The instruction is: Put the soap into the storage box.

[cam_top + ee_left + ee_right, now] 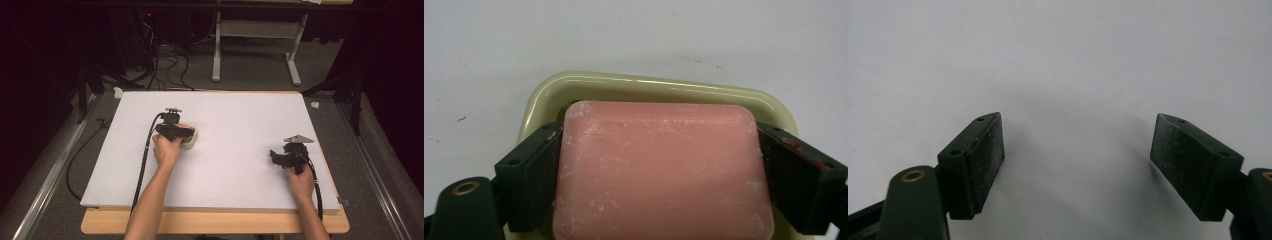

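Soap (659, 170), pink and flat, sits in the pale dish (659, 85) on the left part of the table (240, 150). Your left gripper (659, 172) pinches it from both sides, so this looks like the grab step. Next, you likely need to lift it straight up, slow, so the dish stays down. Your right gripper (1078, 160) waits, spread wide, over bare table on the right.

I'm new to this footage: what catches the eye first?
A pink soap bar sits in a pale green dish, clamped between the jaws of the left claw, left of the white table's centre. The right claw is open over bare tabletop.
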